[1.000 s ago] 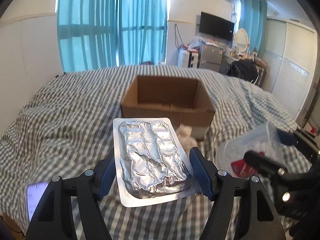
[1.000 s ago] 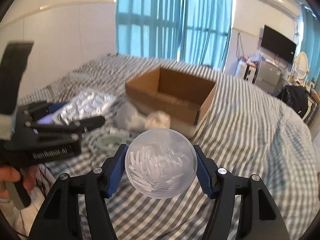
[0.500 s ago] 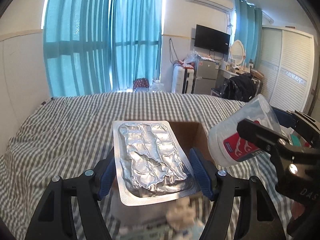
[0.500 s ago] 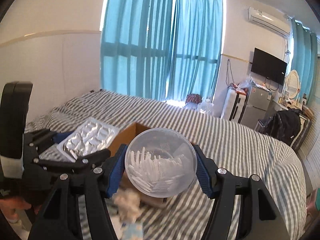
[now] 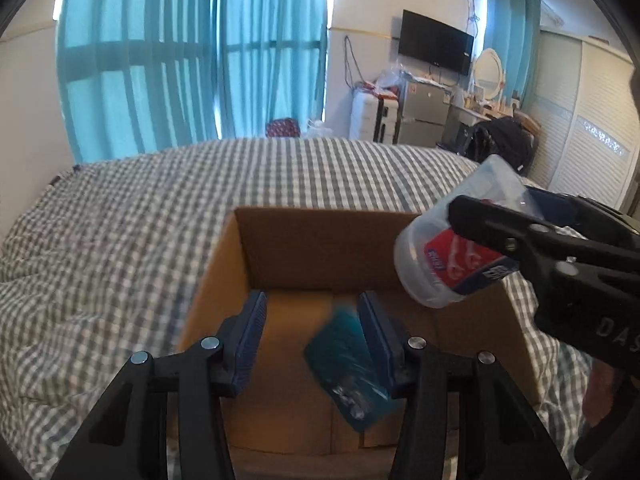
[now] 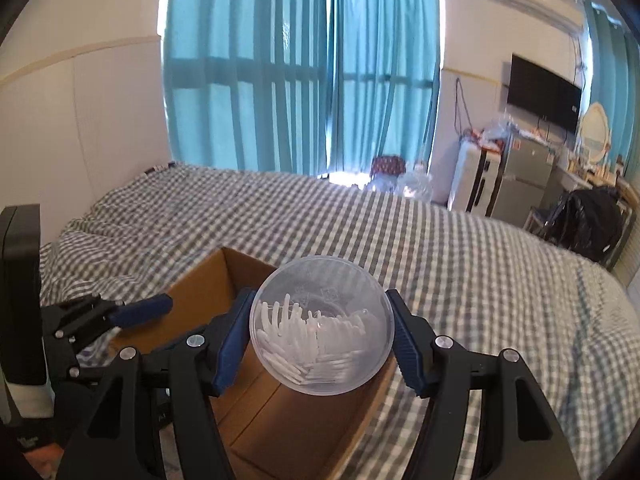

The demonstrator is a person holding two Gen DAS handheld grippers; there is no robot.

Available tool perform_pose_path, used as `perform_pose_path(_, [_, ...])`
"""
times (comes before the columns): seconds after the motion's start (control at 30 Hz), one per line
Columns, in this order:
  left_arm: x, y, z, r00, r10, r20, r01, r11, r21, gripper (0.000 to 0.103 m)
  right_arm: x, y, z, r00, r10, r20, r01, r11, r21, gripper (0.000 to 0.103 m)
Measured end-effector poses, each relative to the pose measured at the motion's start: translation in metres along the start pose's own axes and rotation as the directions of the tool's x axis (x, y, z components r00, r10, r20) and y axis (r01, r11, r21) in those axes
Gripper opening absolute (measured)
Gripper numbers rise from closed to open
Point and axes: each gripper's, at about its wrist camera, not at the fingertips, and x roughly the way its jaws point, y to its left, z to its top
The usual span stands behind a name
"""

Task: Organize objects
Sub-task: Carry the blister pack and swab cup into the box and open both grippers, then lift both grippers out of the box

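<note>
Cardboard box open on bed, landmark here. Above it, left tongs spread, empty; teal packet inside. Right tongs clamped around clear tub, poised overhead for dropping in.

Daylight filters through teal curtains at the far window, tinting both fisheye views cool blue and leaving the room evenly, softly lit. A bright patch glares at the curtains' foot in the right wrist view. Straight lines bow toward the dark, vignetted corners. Inside the cardboard box, a teal packet is smeared by motion blur; nearby checked bedding also blurs.
</note>
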Motion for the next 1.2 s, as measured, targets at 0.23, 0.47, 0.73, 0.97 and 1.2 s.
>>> perform_pose_path(0.23, [0.016,0.007,-0.010,0.999,-0.002,-0.047,0.002,1.000,-0.004,0.053,0.024,-0.009,-0.017,0.998,0.020,-0.056,-0.018,0.999,0.038,0.064])
perform_pose_path(0.47, [-0.028,0.003,-0.006,1.000,0.027,0.015,-0.027,1.000,0.005,0.089,-0.033,-0.013,0.002,0.999,0.001,0.044,-0.004,0.997,0.081,0.081])
perform_pose_path(0.73, [-0.110,-0.009,-0.007,0.993,0.083,0.086,-0.085,0.996,0.012,0.103,-0.131,0.004,0.012,0.994,-0.041,0.103,0.036,0.998,0.043,0.092])
perform_pose_path(0.97, [-0.171,-0.003,-0.033,0.984,0.142,0.109,-0.138,0.989,-0.049,0.103,-0.204,0.019,-0.012,0.989,-0.044,0.139,0.045,0.999,-0.007,0.096])
perform_pose_path(1.2, [-0.192,-0.004,-0.081,0.973,0.208,0.104,-0.199,0.976,-0.093,0.103,-0.225,0.034,-0.068,0.992,-0.046,0.113,0.051,0.998,-0.047,0.096])
